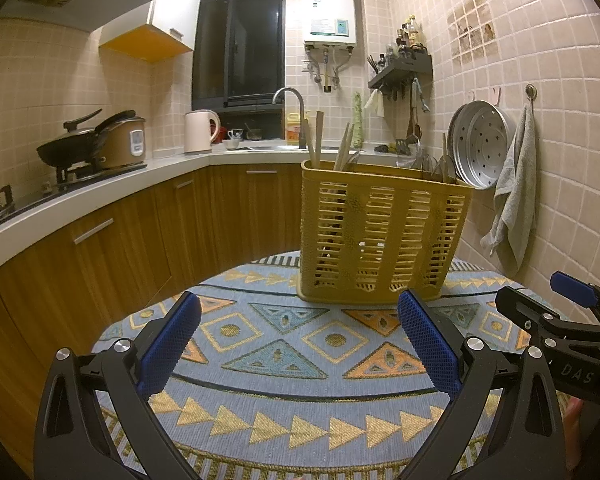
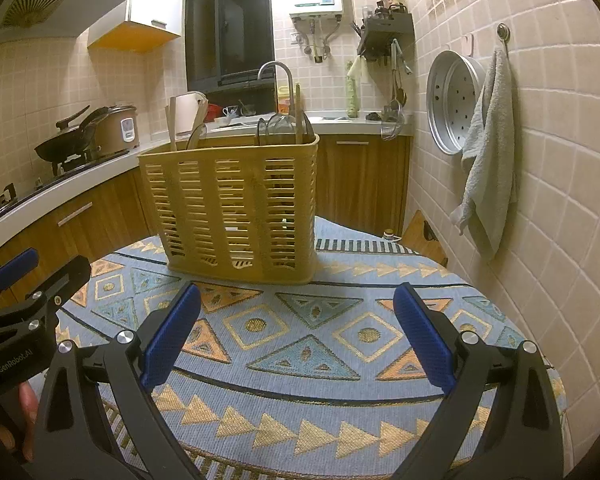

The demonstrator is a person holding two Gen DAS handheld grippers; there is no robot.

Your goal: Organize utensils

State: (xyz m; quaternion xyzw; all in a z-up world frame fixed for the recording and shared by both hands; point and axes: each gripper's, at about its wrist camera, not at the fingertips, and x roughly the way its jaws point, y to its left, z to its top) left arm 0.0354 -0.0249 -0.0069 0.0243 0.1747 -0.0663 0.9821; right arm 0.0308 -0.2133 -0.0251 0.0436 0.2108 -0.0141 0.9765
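Left wrist view shows the yellow slotted utensil basket (image 1: 384, 236) standing upright on the far part of the bench (image 1: 284, 420), which is covered by a blue cloth (image 1: 260, 344) patterned with orange and gold triangles. Wooden chopsticks (image 1: 319, 138) and spoon handles stick up from the basket's left end, and metal utensils (image 1: 440, 168) rise from its right end. The left claw (image 1: 298, 344) hangs above the cloth just short of the basket, released, its blue pads (image 1: 170, 344) spread wide with nothing between them. At the right edge of this view the right claw (image 1: 572, 312) appears beside it. From the right wrist view the same basket (image 2: 236, 208) stands ahead and slightly left, with the right claw (image 2: 296, 340) also released and empty, blue fingers (image 2: 424, 340) well apart above the cloth; the left claw (image 2: 28, 292) shows at the left edge, with part of a hand (image 2: 28, 404) under it. Beyond the bench, a white countertop (image 1: 100, 196) runs along wooden cabinets and carries a wok (image 1: 70, 148), a rice cooker (image 1: 126, 140) and a pale kettle (image 1: 199, 132). On the tiled wall to the right hang a perforated metal steamer tray (image 2: 456, 100) and a grey towel (image 2: 488, 152).
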